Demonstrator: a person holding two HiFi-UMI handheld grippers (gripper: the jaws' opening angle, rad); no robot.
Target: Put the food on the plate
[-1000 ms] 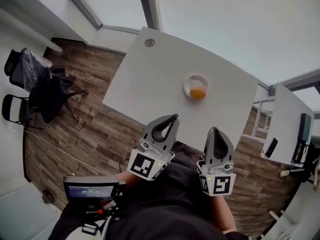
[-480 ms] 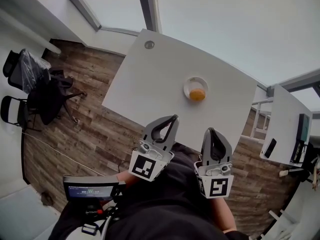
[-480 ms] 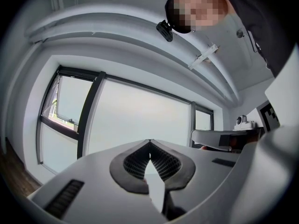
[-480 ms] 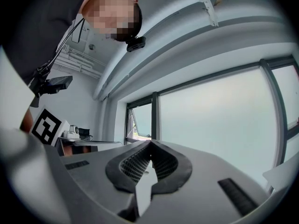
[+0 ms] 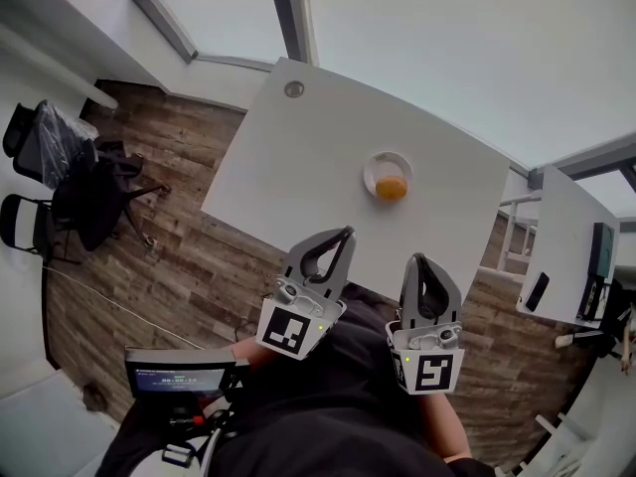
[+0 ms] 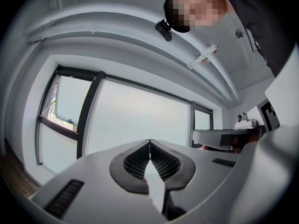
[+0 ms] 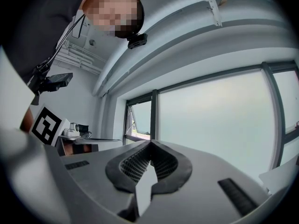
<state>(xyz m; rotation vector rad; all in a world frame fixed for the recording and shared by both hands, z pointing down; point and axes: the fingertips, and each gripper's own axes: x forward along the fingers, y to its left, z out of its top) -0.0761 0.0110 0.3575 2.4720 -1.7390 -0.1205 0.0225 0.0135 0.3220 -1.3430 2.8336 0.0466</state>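
**Food on the plate, both grippers shut and empty**

In the head view the white table (image 5: 298,157) stood ahead of the person; the small white plate (image 5: 378,164) sat on its far-right part, well away from the near edge; the orange food (image 5: 392,188) lay on the plate, toward the rim nearest the person. The food looked like a rounded lump, a little wider than deep, with its long axis running roughly across the picture; it was too small to tell any end it pointed with.

The left gripper (image 5: 347,232) was held over the person's lap near the table's near edge, well apart from the plate; in its own view the left gripper (image 6: 149,141) had its dark ribbed pads pressed together at the tips, with nothing between them. The right gripper (image 5: 417,258) was beside it, also short of the table's near edge; in its own view the right gripper (image 7: 150,142) likewise had its pads closed tip to tip on nothing. Both pointed level, toward large windows (image 6: 135,120).

Dark office chairs (image 5: 70,172) stood on the wood floor (image 5: 189,256) to the left; a small screen (image 5: 179,374) showed by the person's left side; a second white table (image 5: 566,237) stood at the right.
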